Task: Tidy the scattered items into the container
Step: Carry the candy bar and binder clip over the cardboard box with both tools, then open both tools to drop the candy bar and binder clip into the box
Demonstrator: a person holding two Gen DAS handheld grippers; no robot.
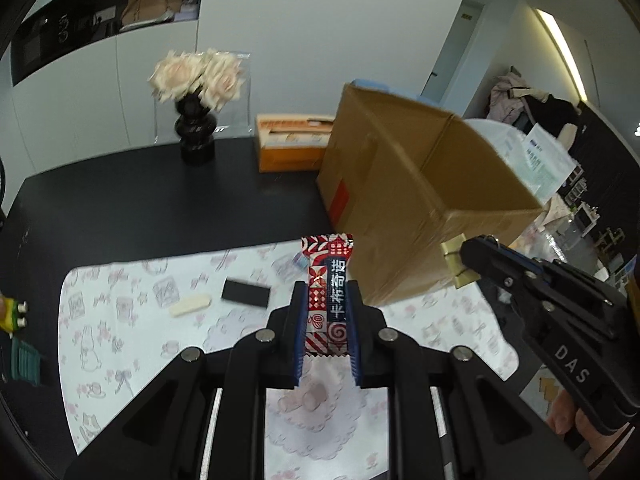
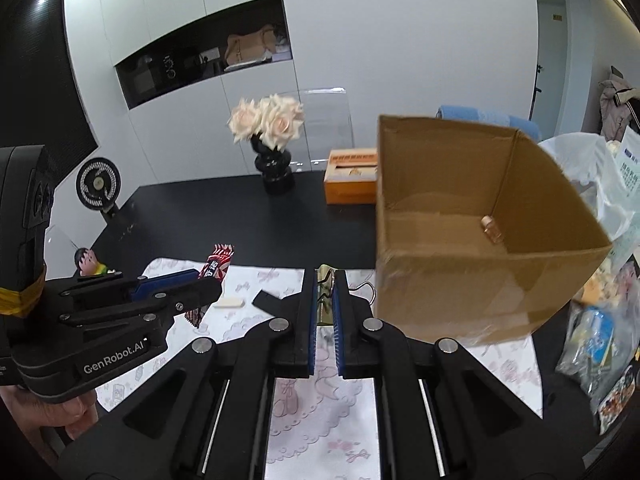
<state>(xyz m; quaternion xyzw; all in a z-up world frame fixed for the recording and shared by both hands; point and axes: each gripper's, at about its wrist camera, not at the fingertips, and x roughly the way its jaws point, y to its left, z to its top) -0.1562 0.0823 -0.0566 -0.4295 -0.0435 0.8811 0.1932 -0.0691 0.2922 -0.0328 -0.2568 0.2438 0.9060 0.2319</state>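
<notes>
On the black table [image 1: 120,200] both our claws are carrying: left gripper [image 1: 326,292] squeezes the snack packet [image 1: 328,280], right gripper [image 2: 325,292] pinches a gold clip [image 2: 325,280] (a small bottle [image 2: 491,229] lies inside already), so next we lift them over the cardboard box [image 2: 460,280].

Black vase [image 2: 275,172] of pale roses [image 2: 267,122] stands on black table [image 2: 192,208]. Orange tissue box [image 2: 350,178] just right of vase. Small desk fan [image 2: 99,186] at table's left edge. Patterned cloth [image 1: 132,320] covers near tabletop.
</notes>
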